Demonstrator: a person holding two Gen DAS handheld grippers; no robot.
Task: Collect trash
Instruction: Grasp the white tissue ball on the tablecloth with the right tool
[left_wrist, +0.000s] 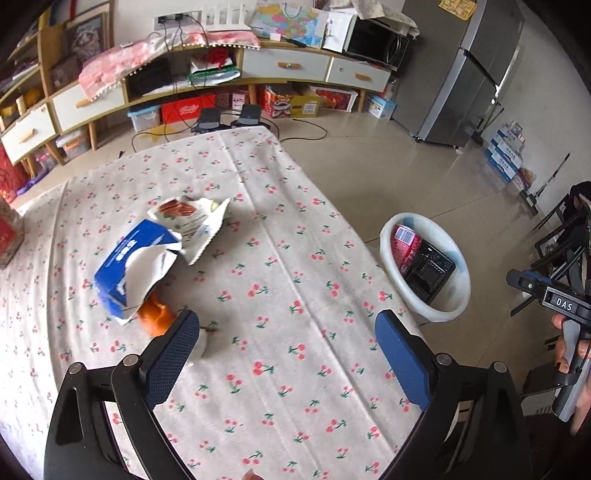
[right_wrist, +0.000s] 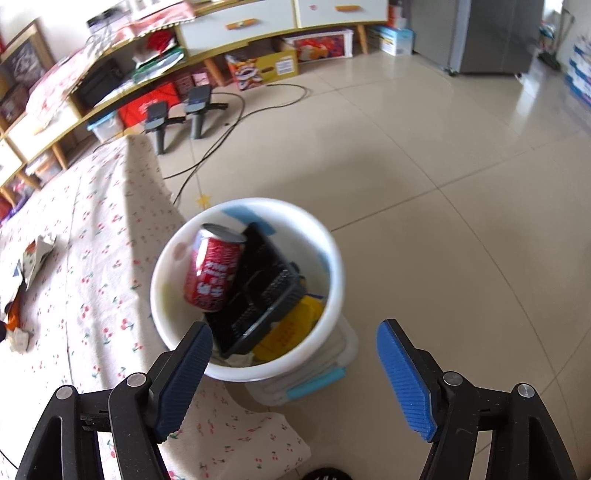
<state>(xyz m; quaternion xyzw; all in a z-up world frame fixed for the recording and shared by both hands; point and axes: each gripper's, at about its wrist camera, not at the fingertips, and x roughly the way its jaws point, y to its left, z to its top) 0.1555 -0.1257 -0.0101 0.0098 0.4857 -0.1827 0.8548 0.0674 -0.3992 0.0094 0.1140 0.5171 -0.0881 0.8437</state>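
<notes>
— What's lying on the tabletop (left_wrist: 295, 258)?

— Four pieces, bunched left: a torn blue carton (left_wrist: 129, 266), a snack bag (left_wrist: 192, 221) picturing pecans, an orange wrapper (left_wrist: 157, 314) and a crumpled tissue (left_wrist: 201, 341).

— And the bin?

— The white bucket (right_wrist: 332, 258) is sitting on the floor beside the tabletop, holding one red can (right_wrist: 214, 273) and one black tray (right_wrist: 258, 295).

— Your grippers?

— I'm holding my left gripper (left_wrist: 288, 350) and right gripper (right_wrist: 293, 363) spread wide, empty. "DAS" is showing on the right one.

Bright daylight, glare on floor tiles (right_wrist: 461, 122), fisheye warp w/ dark corners, slight motion blur.
</notes>
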